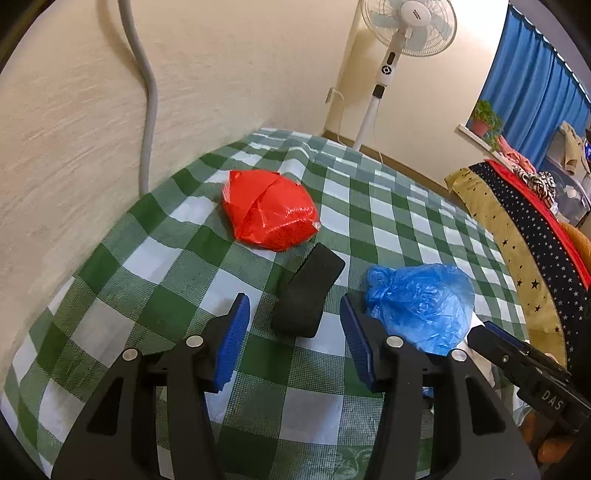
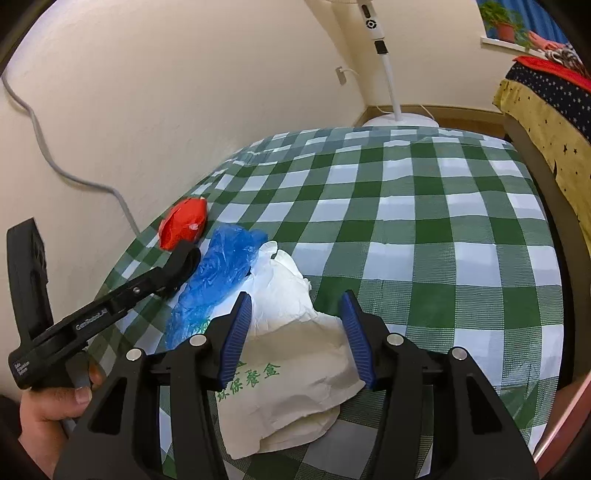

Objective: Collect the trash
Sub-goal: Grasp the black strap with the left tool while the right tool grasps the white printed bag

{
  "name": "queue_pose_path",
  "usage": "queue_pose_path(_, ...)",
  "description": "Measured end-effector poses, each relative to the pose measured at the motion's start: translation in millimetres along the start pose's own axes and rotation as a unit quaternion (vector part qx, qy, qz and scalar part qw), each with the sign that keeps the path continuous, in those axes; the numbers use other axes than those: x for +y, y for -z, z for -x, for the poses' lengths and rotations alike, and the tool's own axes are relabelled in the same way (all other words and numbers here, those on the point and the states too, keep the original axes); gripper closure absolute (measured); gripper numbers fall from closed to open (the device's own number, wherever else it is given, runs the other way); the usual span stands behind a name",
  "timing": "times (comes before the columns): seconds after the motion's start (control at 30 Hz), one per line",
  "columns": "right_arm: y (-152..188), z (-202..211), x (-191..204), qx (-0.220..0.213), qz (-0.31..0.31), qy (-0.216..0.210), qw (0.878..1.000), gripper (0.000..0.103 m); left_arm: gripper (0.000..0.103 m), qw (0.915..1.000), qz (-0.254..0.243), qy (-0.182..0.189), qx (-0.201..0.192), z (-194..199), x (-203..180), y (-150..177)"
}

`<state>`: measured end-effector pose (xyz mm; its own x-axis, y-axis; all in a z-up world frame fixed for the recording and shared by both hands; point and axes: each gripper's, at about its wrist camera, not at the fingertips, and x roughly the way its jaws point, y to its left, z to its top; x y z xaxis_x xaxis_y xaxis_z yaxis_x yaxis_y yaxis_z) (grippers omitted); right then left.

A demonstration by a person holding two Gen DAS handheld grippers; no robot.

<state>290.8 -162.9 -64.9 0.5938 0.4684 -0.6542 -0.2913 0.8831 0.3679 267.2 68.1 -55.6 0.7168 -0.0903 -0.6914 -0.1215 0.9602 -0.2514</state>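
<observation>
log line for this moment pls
left gripper open over black folded item | right gripper open over white paper bag | nothing held

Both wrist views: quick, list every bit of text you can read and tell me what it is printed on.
"DAS": white letters on the right gripper, side of its body.
"GenRobot.AI": on the arm of the left gripper.
Small white print at the left gripper's rear end: too small to read.
"保餐盒": green characters on the white bag; the rest is hidden behind a finger.
Fan hub label: too blurred to read.
</observation>
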Motion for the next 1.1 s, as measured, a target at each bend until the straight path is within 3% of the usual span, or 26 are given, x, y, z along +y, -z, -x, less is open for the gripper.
queue_pose_path(0.03,1,1,1,-0.001,0.002,-0.001,1.000,0.060,0.053,1.0000,-0.002,0.001,0.004,-2,-1,0)
queue_pose_path(0.1,2,3,3,-0.002,0.008,-0.003,1.000,0.076,0.053,0.9998,-0.005,0.004,0.018,-7,-2,0)
queue_pose_path(0.17,2,5,4,-0.003,0.013,-0.004,1.000,0.087,0.061,0.9997,-0.005,0.005,0.024,-9,-3,1)
queue_pose_path(0.23,3,8,6,-0.006,0.020,-0.005,1.000,0.093,0.075,0.9997,-0.001,0.008,0.025,-8,-1,2)
queue_pose_path(0.3,4,13,9,-0.010,0.028,-0.006,1.000,0.103,0.078,0.9996,0.004,0.009,0.025,-7,0,4)
queue_pose_path(0.63,6,40,8,-0.034,0.025,-0.004,0.999,0.103,0.079,0.9997,0.024,0.003,0.007,16,9,19)
queue_pose_path(0.73,4,41,7,-0.036,0.019,0.015,0.999,0.093,0.079,0.9996,0.028,0.005,0.008,18,10,21)
queue_pose_path(0.8,2,37,4,-0.035,0.000,0.006,0.999,0.034,0.079,0.9995,0.029,0.008,0.010,19,10,22)
queue_pose_path(0.83,1,35,3,-0.037,-0.007,-0.003,0.999,0.028,0.079,0.9995,0.030,0.009,0.011,20,11,23)
queue_pose_path(0.97,0,17,5,-0.018,0.002,-0.006,1.000,0.031,0.079,0.9995,0.025,0.010,0.012,23,9,28)
queue_pose_path(1.1,1,0,4,0.006,-0.009,-0.031,0.999,0.044,0.079,0.9996,0.025,0.003,0.010,25,9,29)
